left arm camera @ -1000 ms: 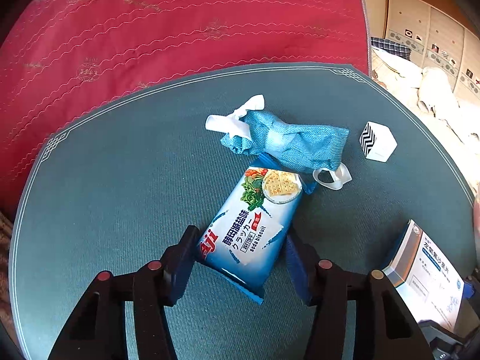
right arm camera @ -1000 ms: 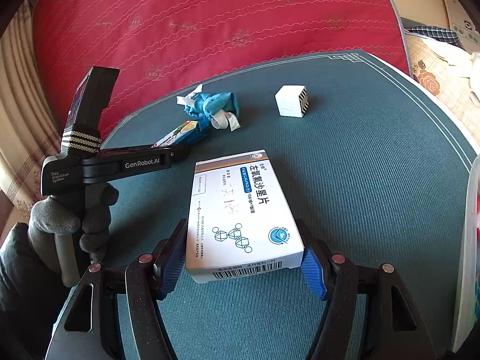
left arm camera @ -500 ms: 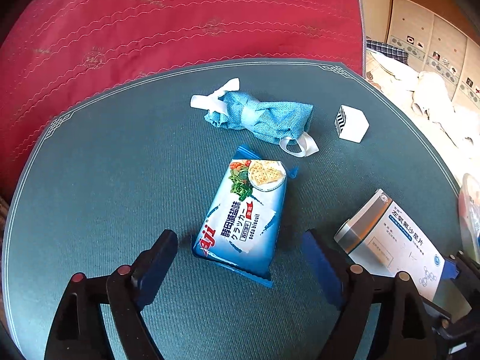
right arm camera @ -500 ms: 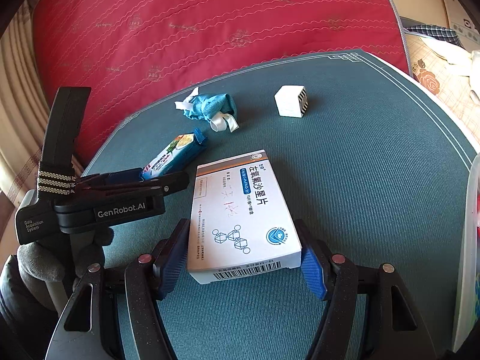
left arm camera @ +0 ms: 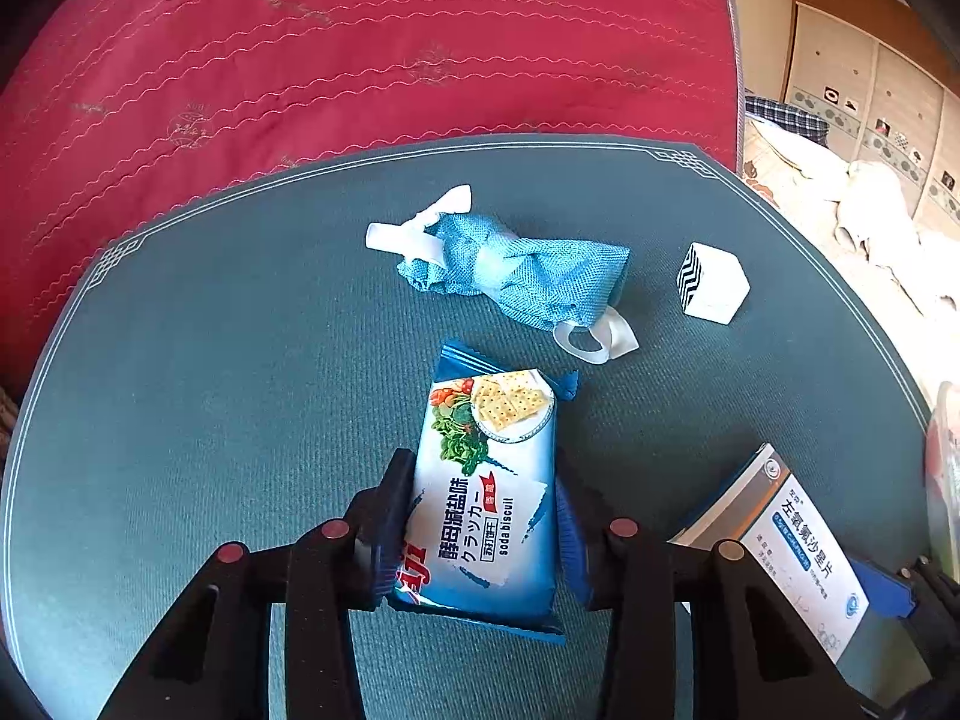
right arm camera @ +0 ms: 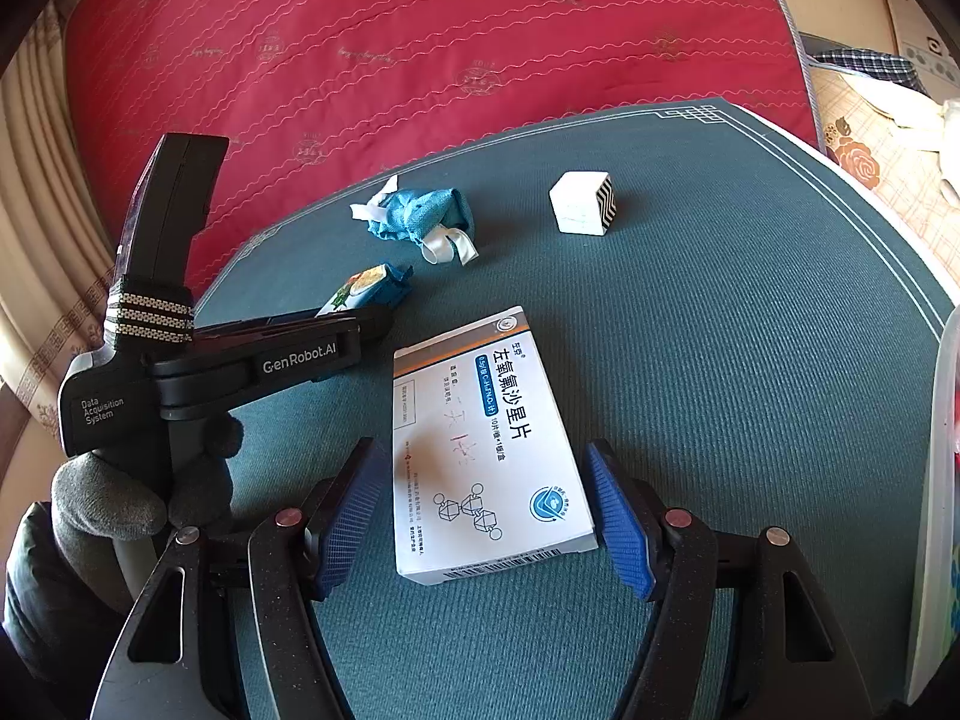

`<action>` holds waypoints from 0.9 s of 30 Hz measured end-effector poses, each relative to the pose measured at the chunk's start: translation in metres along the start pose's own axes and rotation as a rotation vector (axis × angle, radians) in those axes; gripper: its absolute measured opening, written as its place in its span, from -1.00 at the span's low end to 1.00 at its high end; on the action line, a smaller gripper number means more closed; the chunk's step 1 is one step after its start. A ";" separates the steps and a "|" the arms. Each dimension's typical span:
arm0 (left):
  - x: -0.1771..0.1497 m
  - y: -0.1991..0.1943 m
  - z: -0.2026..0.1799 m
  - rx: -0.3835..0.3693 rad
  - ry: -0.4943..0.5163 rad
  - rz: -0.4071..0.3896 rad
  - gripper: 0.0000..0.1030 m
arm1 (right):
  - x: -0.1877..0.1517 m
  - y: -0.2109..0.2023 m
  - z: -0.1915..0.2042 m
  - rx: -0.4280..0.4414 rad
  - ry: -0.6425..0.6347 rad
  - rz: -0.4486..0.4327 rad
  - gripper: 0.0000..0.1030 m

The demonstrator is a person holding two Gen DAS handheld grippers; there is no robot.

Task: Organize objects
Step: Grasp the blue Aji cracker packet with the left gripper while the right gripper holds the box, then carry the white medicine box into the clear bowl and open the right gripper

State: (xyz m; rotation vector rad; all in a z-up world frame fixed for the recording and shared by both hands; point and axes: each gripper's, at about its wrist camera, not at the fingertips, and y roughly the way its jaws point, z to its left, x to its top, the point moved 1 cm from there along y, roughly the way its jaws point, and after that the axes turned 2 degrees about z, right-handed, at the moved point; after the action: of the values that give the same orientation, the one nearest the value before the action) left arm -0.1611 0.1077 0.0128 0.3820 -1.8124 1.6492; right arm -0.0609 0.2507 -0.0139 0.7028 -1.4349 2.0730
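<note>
My left gripper [left arm camera: 480, 516] is shut on a blue soda biscuit packet [left arm camera: 486, 498], its pads pressed on both long sides. The packet's far end also shows in the right wrist view [right arm camera: 366, 288]. My right gripper [right arm camera: 489, 516] is open, its blue pads a little off both sides of a white medicine box [right arm camera: 480, 444] that lies flat on the teal mat [right arm camera: 720, 360]. The box also shows at lower right in the left wrist view [left arm camera: 786, 546].
A bundled blue cloth pouch with white ribbon [left arm camera: 522, 276] and a small white cube with black zigzag stripes [left arm camera: 714, 282] lie farther back. A red quilted bedspread [left arm camera: 360, 48] lies beyond the mat. A clear plastic bin edge [right arm camera: 945, 450] stands at the right.
My left gripper opened wide half a second ago, then moved forward and closed on the biscuit packet. My right gripper let go of the medicine box and now stands slightly open around it.
</note>
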 end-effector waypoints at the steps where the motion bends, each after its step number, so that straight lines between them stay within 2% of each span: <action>1: -0.002 -0.003 0.000 0.007 -0.008 -0.010 -0.14 | 0.000 0.000 0.000 0.000 -0.001 0.000 0.35; 8: -0.014 -0.027 0.004 0.038 -0.095 -0.079 -0.14 | 0.001 -0.001 -0.001 0.000 0.008 -0.003 0.49; 13: -0.014 -0.038 0.007 0.095 -0.078 -0.130 -0.14 | 0.002 0.001 0.003 -0.016 -0.002 0.001 0.49; 16: -0.013 -0.041 0.012 0.088 -0.088 -0.130 -0.14 | 0.002 0.003 0.004 -0.032 -0.015 0.008 0.50; 19: -0.012 -0.044 0.016 0.098 -0.092 -0.143 -0.14 | 0.002 0.007 0.013 -0.082 -0.067 0.028 0.57; 24: -0.009 -0.054 0.020 0.081 -0.104 -0.167 -0.14 | 0.003 0.022 0.031 -0.238 -0.180 0.073 0.60; 27: -0.008 -0.059 0.023 0.065 -0.111 -0.176 -0.14 | 0.004 0.026 0.035 -0.270 -0.204 0.077 0.57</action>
State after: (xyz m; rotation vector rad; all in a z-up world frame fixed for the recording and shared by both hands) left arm -0.1255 0.0745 0.0533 0.6542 -1.7526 1.5950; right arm -0.0772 0.2099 -0.0176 0.7747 -1.8396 1.8550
